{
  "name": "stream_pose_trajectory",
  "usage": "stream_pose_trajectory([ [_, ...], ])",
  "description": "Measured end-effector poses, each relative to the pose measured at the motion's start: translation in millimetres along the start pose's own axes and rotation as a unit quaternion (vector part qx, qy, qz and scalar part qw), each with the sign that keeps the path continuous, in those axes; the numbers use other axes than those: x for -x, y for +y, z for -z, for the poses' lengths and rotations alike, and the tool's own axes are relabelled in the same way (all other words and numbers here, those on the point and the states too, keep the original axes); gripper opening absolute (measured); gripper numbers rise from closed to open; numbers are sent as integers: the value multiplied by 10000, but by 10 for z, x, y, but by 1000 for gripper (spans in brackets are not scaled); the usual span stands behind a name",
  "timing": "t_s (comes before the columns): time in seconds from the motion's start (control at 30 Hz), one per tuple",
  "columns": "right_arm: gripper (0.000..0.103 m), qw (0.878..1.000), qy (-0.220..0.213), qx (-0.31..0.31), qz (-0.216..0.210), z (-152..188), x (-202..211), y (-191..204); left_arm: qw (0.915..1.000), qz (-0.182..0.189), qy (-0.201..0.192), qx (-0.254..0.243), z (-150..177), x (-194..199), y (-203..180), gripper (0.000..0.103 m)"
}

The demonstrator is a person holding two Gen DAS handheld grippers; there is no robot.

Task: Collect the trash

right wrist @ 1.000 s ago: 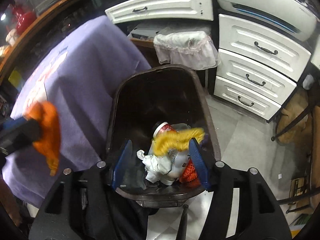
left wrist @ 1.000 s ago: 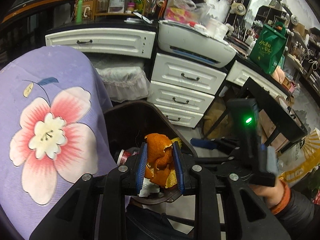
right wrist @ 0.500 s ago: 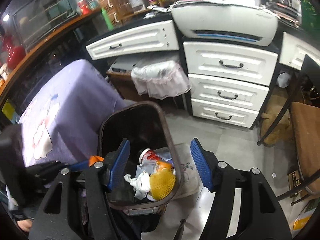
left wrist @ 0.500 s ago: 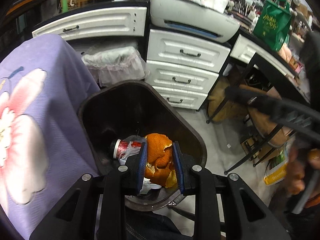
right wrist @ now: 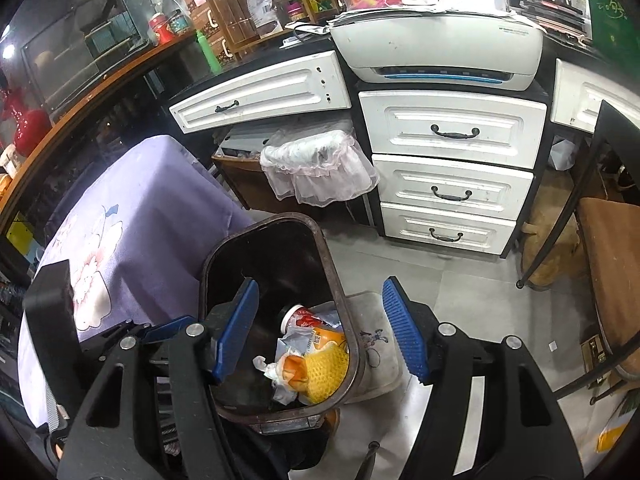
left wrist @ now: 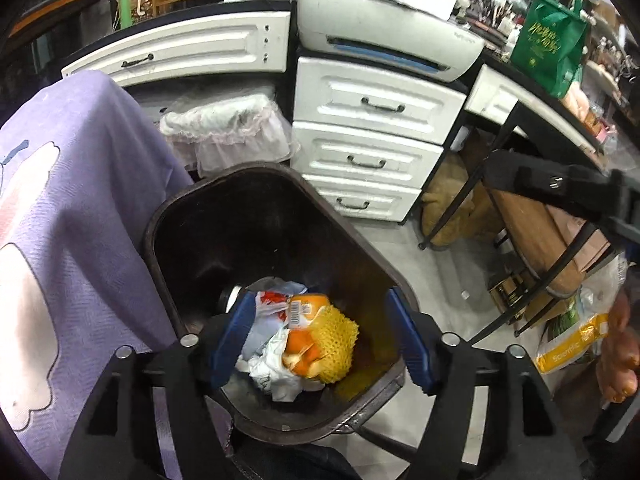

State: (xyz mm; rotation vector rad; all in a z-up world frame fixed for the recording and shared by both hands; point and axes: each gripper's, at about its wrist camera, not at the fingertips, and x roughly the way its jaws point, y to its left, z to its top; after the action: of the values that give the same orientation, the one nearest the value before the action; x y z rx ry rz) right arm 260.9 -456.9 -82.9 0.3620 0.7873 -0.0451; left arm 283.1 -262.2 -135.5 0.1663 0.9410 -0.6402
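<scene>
Orange peel (left wrist: 301, 350) lies in bin (left wrist: 168, 216), left claw (left wrist: 320, 338) just opened

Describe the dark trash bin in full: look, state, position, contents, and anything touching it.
The trash bin is a dark brown, plastic-looking tub with a rounded-rectangular rim, standing upright and open, no lid in view. It sits on the grey tile floor beside the purple floral cloth, in front of the white drawers. Inside lie orange peel, yellow foam netting, crumpled white paper and a red-labelled bottle. Both grippers hover open above it, neither visibly touching.
</scene>
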Motion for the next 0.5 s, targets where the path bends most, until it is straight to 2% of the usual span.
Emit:
stream_pose_trajectory([
  [0.1, 65, 9999, -96, 38, 12, -25, 67, 45, 9999, 38, -105, -82, 34, 140, -46, 75],
  [0.13, 69, 9999, -141, 63, 29, -33, 98, 61, 9998, 47, -149, -117, 39, 185, -67, 77],
  [0.27, 73, 9985, -481, 235, 137, -59, 321, 215, 9982, 55, -538, -258, 138, 564, -133, 85],
  [0.33, 83, 9973, -637, 326, 177, -45, 441, 294, 9968, 20, -746, -288, 202, 782, -125, 87],
  [0.43, 86, 9951, -881, 381, 245, 23, 662, 433, 9939, -151, -1062, -253, 316, 1144, -97, 96],
  [0.5, 88, 9933, -993, 529, 280, 99, 809, 560, 9907, -339, -1299, -205, 406, 1382, -51, 97],
])
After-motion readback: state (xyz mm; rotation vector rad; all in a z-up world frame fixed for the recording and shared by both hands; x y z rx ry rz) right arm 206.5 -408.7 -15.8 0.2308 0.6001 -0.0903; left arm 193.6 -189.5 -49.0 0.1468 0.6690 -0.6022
